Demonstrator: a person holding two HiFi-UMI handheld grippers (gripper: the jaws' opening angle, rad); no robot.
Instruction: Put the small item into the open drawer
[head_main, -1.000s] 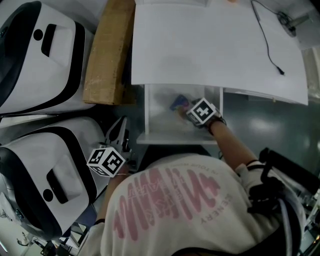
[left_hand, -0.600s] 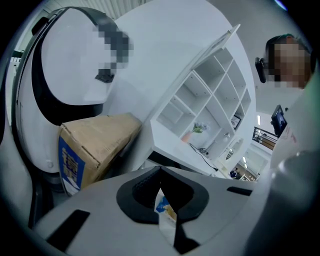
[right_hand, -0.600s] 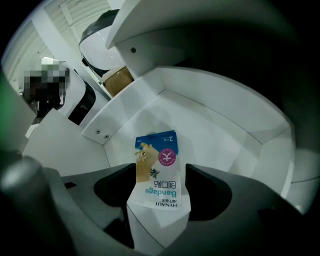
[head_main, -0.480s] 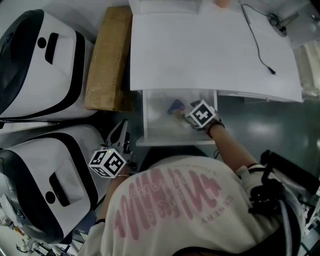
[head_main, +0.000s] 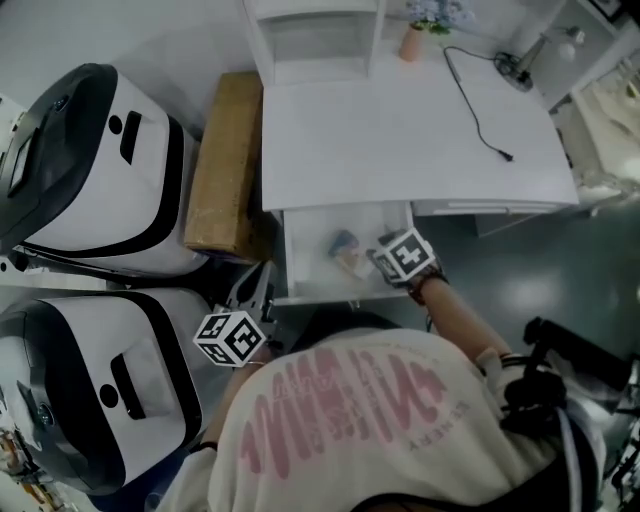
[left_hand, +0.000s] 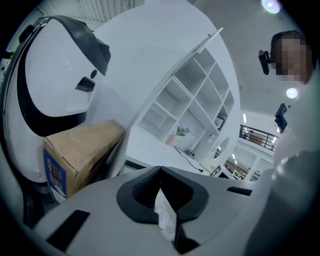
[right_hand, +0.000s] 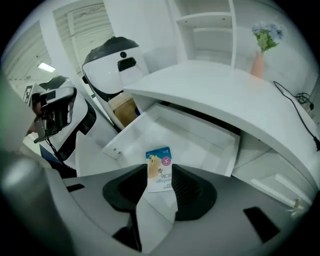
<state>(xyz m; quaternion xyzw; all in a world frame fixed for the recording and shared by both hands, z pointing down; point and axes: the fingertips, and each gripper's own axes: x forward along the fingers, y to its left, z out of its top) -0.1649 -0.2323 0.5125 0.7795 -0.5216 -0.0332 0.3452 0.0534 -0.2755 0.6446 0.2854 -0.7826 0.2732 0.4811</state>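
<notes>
Our right claw (right_hand: 157, 173) is closing on the packet (right_hand: 159, 159), its pads against the packet's two sides. It holds the packet over the open drawer (head_main: 312, 272) under the table's (head_main: 400, 140) near edge. Our left claw (left_hand: 160, 171) hangs near and left of the drawer, pressed together on a white printed slip (left_hand: 165, 216). A box (head_main: 225, 165) lies left of the table.

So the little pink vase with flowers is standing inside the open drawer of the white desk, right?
Not inside. The little pink vase stands on top of the white desk, near its back, not in the open drawer. The head view shows it.
</notes>
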